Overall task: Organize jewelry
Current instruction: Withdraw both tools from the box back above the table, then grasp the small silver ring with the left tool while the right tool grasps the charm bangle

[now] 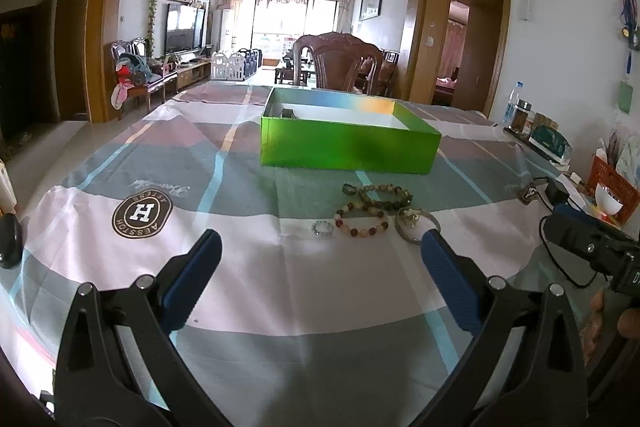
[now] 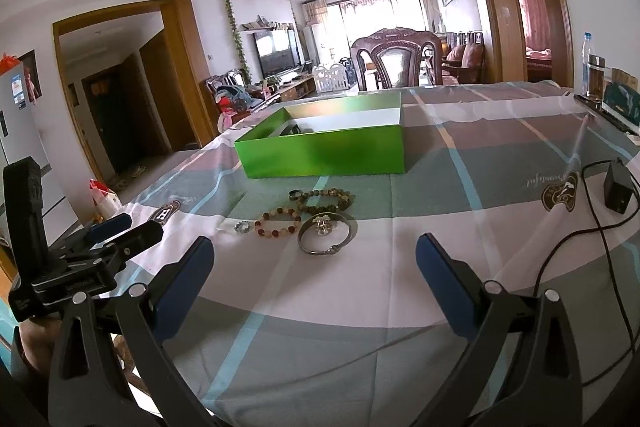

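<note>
While both grippers hang over the near edge, the table (image 1: 120, 163) takes up most of what I can see, covered in a checked cloth (image 2: 460, 187) of grey, pink and pale green with a round "H" emblem (image 1: 142, 213) printed on it. Behind it stands a carved wooden chair (image 1: 344, 61), pushed up at the far side.

Next down in size, the green box (image 1: 348, 145) sits open-topped toward the far middle of the table, white inside, with something small and dark in its back left corner that I can't make out.

Now the tools. The left gripper (image 1: 320, 253) is spread wide, blue pads well apart, nothing between them, hovering above the cloth. The right gripper (image 2: 314, 267) is just the same: jaws wide, holding nothing. From the right camera, the left one shows at the left edge, held level over the table's edge.

And the jewelry, all lying on the cloth between the box and the grippers. A dark beaded bracelet (image 2: 326, 201) lies nearest the box, with a small dark ring (image 2: 295, 194) touching its left end. Just in front, a red and cream beaded bracelet (image 2: 278, 221). To its right, a metal bangle (image 2: 327, 235) with a pale ornament (image 2: 321, 223) resting inside its loop. Smallest, a sparkly silver ring (image 2: 241, 227) sits just left of the red beads.

Off to the right, a black adapter (image 2: 619, 187) and its cable (image 2: 560, 251) trail across the cloth.
</note>
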Available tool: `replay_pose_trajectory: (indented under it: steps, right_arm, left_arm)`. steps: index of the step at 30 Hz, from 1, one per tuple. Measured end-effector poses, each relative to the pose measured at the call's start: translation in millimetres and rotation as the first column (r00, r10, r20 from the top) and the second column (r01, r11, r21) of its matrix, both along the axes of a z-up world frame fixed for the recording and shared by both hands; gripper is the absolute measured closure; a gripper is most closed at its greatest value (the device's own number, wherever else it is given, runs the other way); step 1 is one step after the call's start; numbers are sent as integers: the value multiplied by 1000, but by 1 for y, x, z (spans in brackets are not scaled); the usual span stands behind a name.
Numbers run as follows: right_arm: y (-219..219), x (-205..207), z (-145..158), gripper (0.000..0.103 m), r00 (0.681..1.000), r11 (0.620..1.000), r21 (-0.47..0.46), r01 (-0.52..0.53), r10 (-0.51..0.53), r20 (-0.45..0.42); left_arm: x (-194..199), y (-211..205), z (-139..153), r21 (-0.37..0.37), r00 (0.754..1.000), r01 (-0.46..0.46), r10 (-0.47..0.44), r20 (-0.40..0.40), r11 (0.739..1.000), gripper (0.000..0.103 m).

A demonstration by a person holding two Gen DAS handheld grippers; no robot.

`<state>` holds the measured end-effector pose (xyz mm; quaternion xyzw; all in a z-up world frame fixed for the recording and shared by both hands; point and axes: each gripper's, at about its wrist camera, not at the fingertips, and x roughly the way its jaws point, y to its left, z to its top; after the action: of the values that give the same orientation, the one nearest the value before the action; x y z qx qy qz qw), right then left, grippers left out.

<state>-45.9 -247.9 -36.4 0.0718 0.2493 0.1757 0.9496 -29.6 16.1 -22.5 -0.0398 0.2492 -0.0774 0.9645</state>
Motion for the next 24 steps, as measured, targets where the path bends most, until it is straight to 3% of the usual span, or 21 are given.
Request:
replay_pose_trajectory:
  steps: [12, 17, 22, 24]
  right_arm:
    - [5, 9, -5, 4, 999, 1000, -17, -21, 21, -31]
    - [6, 19, -4, 4, 999, 999, -34, -25, 23, -40]
    - [9, 29, -8, 4, 997, 998, -44, -37, 34, -63]
    - [10, 34, -11, 4, 996, 998, -48, -44, 40, -77]
  left_arm:
    - [25, -7, -1, 7, 998, 37, -36, -59, 999, 4]
    - [50, -16, 1, 55, 994, 48, -42, -105, 997, 5]
    - [86, -24, -12, 124, 975, 70, -42, -216, 990, 34]
    - [98, -23, -19, 130, 966, 76, -41, -255, 989, 37]
